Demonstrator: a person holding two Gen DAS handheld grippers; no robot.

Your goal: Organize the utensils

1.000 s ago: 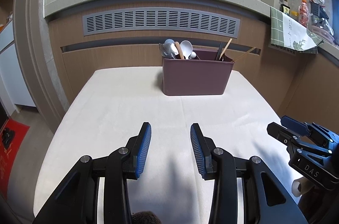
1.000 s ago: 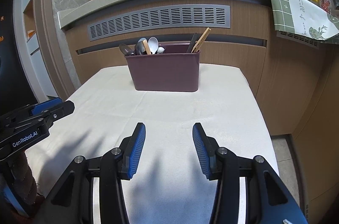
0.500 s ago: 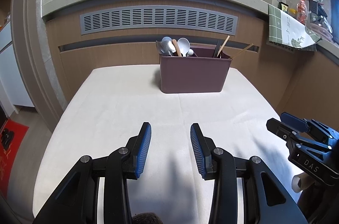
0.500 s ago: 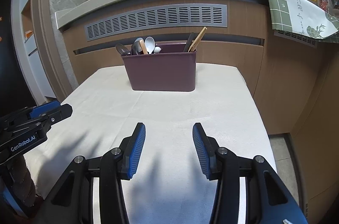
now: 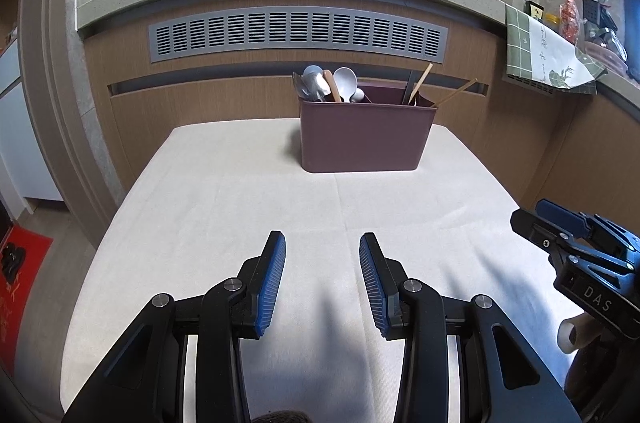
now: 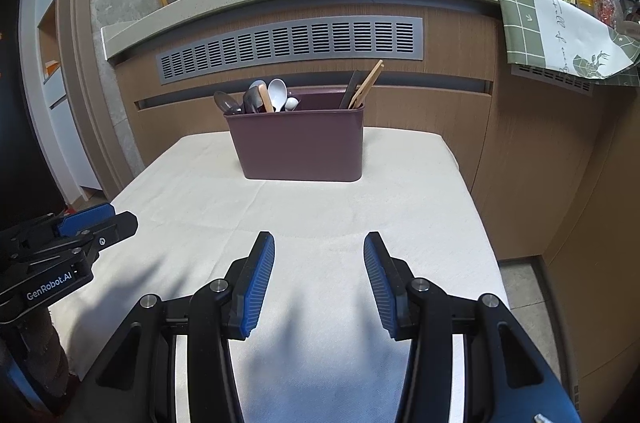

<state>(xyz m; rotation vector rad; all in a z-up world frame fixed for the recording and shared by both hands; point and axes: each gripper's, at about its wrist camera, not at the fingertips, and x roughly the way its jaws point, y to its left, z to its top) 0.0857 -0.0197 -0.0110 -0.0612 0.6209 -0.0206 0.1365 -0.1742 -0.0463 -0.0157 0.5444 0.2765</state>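
Cream cloth covers the worktop [image 5: 240, 207] in a kitchen with wood-panelled cabinets. Left tongs [image 5: 322, 243] and right tongs [image 6: 319, 243] hover above its near part, both spread wide and holding nothing. Well ahead of them, at the far end, stands a maroon utensil holder [image 6: 300, 143], spoons [image 6: 276, 93] in its left compartment, chopsticks [image 6: 366, 83] in its right.

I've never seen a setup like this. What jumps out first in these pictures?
A maroon plastic utensil caddy stands at the far end of the cream cloth-covered table, spoons in its left side, wooden chopsticks in its right. In the foreground, the left gripper and right gripper are both open, holding nothing.
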